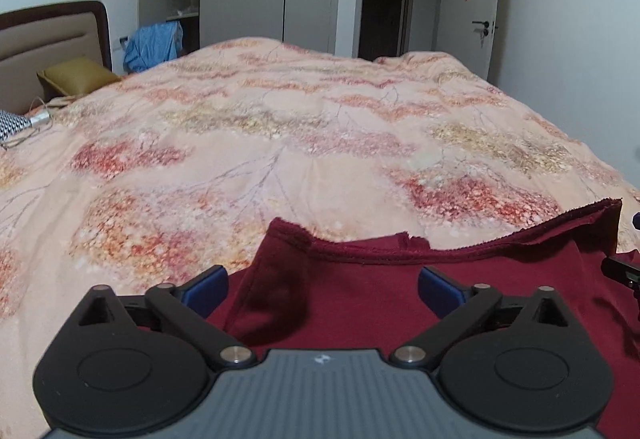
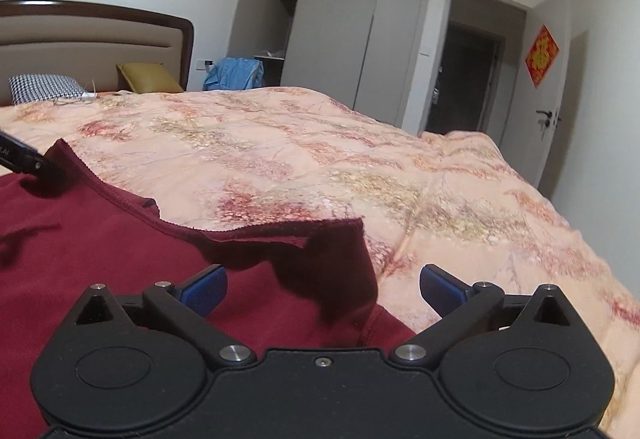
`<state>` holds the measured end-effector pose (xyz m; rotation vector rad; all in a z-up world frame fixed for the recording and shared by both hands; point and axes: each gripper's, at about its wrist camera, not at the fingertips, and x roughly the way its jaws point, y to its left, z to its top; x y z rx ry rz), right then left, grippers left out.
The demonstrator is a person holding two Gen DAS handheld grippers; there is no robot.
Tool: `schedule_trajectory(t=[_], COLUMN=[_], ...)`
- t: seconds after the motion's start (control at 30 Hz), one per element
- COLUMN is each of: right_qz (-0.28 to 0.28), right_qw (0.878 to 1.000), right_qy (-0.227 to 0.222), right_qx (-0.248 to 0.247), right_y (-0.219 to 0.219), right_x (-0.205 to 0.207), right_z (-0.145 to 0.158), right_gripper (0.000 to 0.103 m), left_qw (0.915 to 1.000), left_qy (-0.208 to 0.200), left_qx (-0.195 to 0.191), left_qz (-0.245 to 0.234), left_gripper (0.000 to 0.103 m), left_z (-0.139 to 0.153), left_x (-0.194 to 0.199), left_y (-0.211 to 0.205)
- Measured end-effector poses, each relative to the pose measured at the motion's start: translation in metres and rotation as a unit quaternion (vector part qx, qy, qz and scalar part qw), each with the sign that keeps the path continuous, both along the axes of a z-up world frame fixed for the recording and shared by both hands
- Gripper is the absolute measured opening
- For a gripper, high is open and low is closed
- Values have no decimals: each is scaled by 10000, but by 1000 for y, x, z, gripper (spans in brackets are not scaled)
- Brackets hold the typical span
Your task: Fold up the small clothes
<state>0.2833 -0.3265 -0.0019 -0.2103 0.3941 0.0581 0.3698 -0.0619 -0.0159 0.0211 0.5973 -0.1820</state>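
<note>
Bedroom; bed under a peach floral quilt, grey wardrobe and open doorway behind. Dark red garment lies on the near edge of the quilt, spread below both cameras.

Left tool: jaws wide, nothing between the blue pads; it hangs over the garment's left top corner, which stands up in a loose flap. Right tool: jaws likewise wide and empty, over the right top corner, where a dark flap curls back on itself. Neither pad touches cloth as far as I can tell. Far hem sags between the two raised corners; a small nick or tag shows midway along it.

Step in hand, as I judge it: corners are free and the cloth needs settling before the next fold.

Notes for doing it well:
- Take both corners at matching points on the hem, so the fold line runs straight.
- Pinch one layer only at the right corner; the curled flap there could be caught double.
- Draw the hem taut between the tools before laying it over, to take out the sag.
- Keep pads off the quilt; the soft cover may lift with the garment.
- Lower both corners together, then let go.

Risk: uneven grip gives a skewed fold.
</note>
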Motion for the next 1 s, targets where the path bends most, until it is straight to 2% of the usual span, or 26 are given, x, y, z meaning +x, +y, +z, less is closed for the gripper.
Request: schedule_trajectory(t=[0.13,0.2,0.27,0.33,0.37,0.4,0.47,0.53,0.73,1.0], right_qz=[-77,-364,-845,-1186,-1254,-1242,-1238,-1226,-1233,-1235], right_qw=[9997,9989,9951,9922,9917,9916,9904,9896,9897,9898], right_qy=[-132,-171,-129,107,259,354,438,491,514,507], right_qx=[-168,-259,-491,-369,-150,83,429,572,512,507], right_y=[1,-4,-10,-21,-28,-36,-47,-51,-46,-47], right_x=[18,32,47,61,66,69,72,73,73,73], right_z=[-2,-7,-18,-31,-36,-39,-42,-44,-49,-50], right_gripper=[102,102,102,102,102,102,102,102,102,102], left_qw=[9996,9989,9973,9941,9920,9896,9866,9869,9900,9902], left_qy=[-217,-258,-79,325,410,384,314,286,213,202], left_qx=[124,161,86,-278,-610,-897,-1188,-1189,-851,-832], left_qz=[124,363,718,997,1030,1060,1073,1053,1101,1107], left_gripper=[103,103,103,103,103,103,103,103,103,103], left_z=[-10,-20,-33,-47,-53,-56,-58,-61,-63,-64], left_x=[9,19,31,44,46,46,44,42,42,42], left_y=[-12,-11,-3,13,24,33,42,43,31,30])
